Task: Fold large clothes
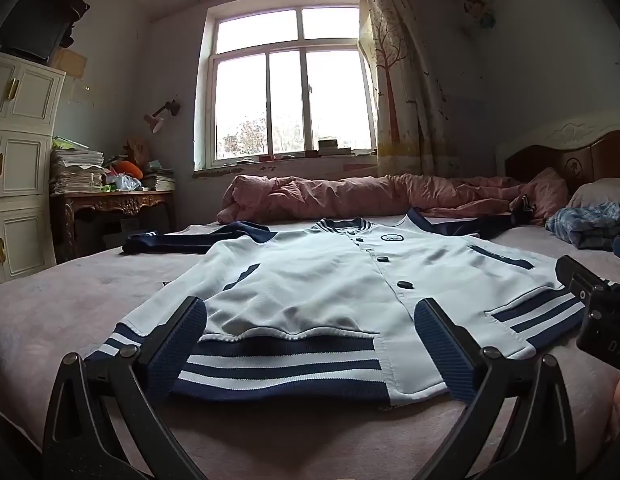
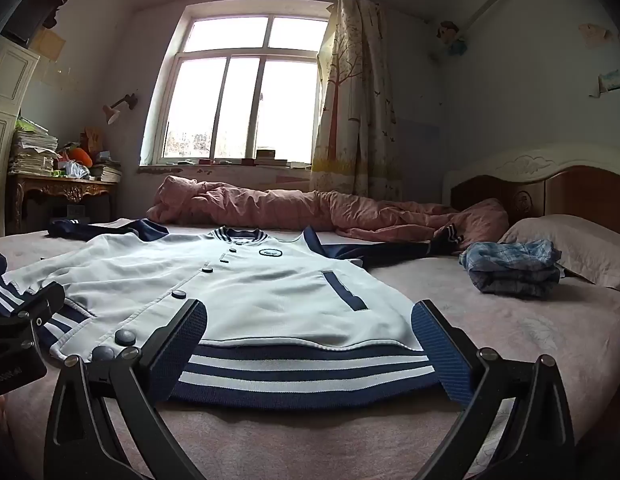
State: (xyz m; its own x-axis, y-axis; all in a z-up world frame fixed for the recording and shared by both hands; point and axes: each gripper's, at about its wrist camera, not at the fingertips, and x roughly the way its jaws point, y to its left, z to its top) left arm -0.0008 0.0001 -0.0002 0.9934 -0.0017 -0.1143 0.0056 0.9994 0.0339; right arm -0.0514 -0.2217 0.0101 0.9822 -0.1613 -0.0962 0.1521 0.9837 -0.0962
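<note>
A white jacket (image 1: 310, 280) with navy sleeves is spread flat, front up, on the bed (image 1: 49, 312). Its striped hem is framed by the left gripper (image 1: 310, 332) and the right gripper (image 2: 310, 332), whose fingers are spread wide with nothing held. Bare sheet is seen beside the hem; a folded plaid garment (image 2: 514, 268) lies well apart.

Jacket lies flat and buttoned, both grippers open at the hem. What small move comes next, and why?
Probably ease both forward and close on the striped hem: the jacket lies spread on the bed, and the left gripper and right gripper straddle that hem, holding nothing.
</note>
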